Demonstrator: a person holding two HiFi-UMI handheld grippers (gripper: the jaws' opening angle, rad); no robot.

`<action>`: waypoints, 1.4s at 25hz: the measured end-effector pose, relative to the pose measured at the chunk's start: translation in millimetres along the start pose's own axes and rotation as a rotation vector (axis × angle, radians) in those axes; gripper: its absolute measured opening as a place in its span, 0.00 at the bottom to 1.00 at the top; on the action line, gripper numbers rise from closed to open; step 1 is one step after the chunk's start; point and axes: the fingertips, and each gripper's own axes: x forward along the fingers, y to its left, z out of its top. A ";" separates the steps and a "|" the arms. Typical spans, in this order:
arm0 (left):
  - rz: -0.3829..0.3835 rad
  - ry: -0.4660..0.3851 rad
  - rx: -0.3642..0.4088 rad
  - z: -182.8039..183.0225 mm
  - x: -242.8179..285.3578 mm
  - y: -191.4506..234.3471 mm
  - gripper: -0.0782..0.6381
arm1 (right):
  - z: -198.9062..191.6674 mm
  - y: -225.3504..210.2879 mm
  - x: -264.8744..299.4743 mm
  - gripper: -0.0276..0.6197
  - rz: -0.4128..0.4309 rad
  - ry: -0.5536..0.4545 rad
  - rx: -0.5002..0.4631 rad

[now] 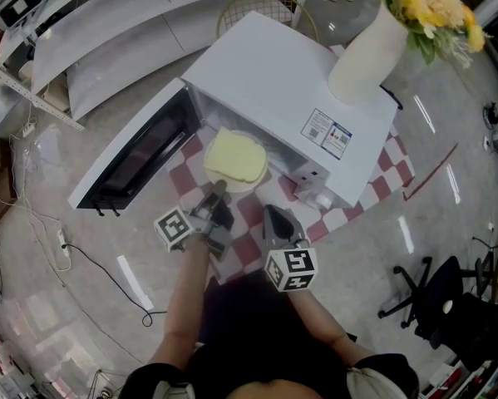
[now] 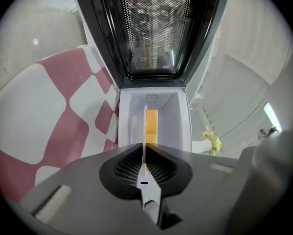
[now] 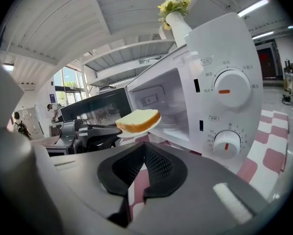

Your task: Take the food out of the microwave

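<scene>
Currently, your left gripper has its jaws clamped on the near rim of the plate, which carries one slice of bread. The gripper is rolled onto its side, so its own view shows the plate edge-on as a thin white line between the pads.

The plate hangs clear of the checkered cloth, just in front of the microwave opening, at 12 o'clock from you. In the head view the microwave door stands fully open toward 9 o'clock.

Your right gripper sits at 5 o'clock from the plate, near it but not touching. Its jaw tips are together with nothing between them, and only cloth shows below them. It faces the control panel, where two dials are stacked one above the other.

A white vase of yellow flowers stands on the microwave top, at 2 o'clock from the plate.
</scene>
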 end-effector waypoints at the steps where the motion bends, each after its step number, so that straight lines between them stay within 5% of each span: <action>1: 0.002 -0.003 0.001 0.0 -2.9 0.0 0.15 | -0.1 1.0 -1.2 0.04 0.000 -0.001 0.000; 35: -0.001 -0.193 -0.017 16.0 -113.5 -2.6 0.15 | 4.7 45.7 -7.6 0.04 0.062 -0.037 -0.057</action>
